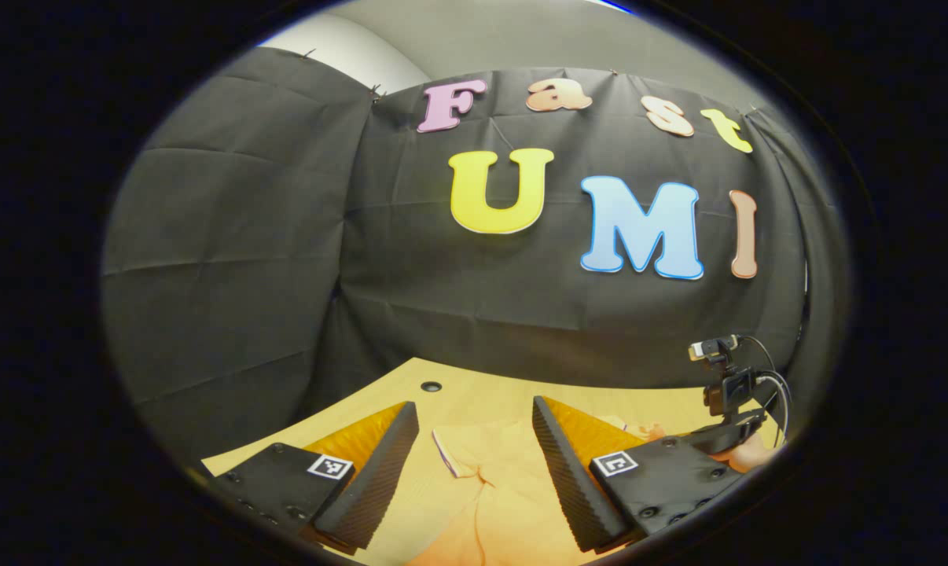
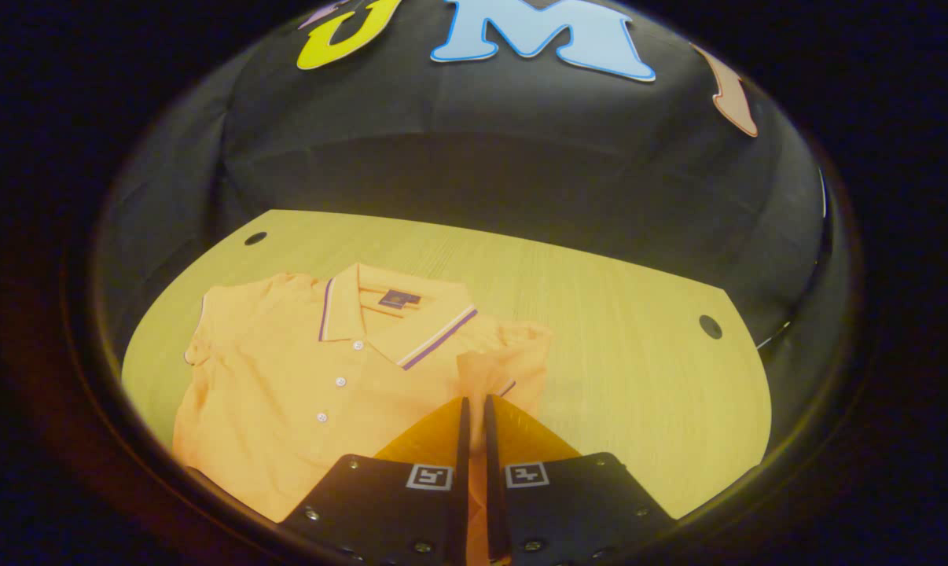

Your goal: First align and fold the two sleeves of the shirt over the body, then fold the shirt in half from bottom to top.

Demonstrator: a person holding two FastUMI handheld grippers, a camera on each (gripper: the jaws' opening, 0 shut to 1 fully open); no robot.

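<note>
An orange polo shirt (image 2: 301,393) lies face up on the wooden table (image 2: 639,354), its collar (image 2: 399,322) toward the far wall. One sleeve (image 2: 494,365) is doubled over toward the body, and my right gripper (image 2: 474,402) is shut on its edge, with orange cloth showing in the thin slit between the fingers. The other sleeve (image 2: 199,330) lies spread out flat. In the left gripper view, my left gripper (image 1: 474,407) hangs open just above that striped sleeve cuff (image 1: 446,456), with nothing between the fingers. The right gripper (image 1: 725,393) and the hand holding it (image 1: 749,452) appear farther off.
The booth's black cloth wall (image 2: 482,157) stands close behind the table. Cable holes (image 2: 710,325) (image 2: 255,237) sit near the table's far corners. Bare wood stretches beside the shirt (image 2: 639,409). Cables (image 1: 777,385) trail from the right gripper.
</note>
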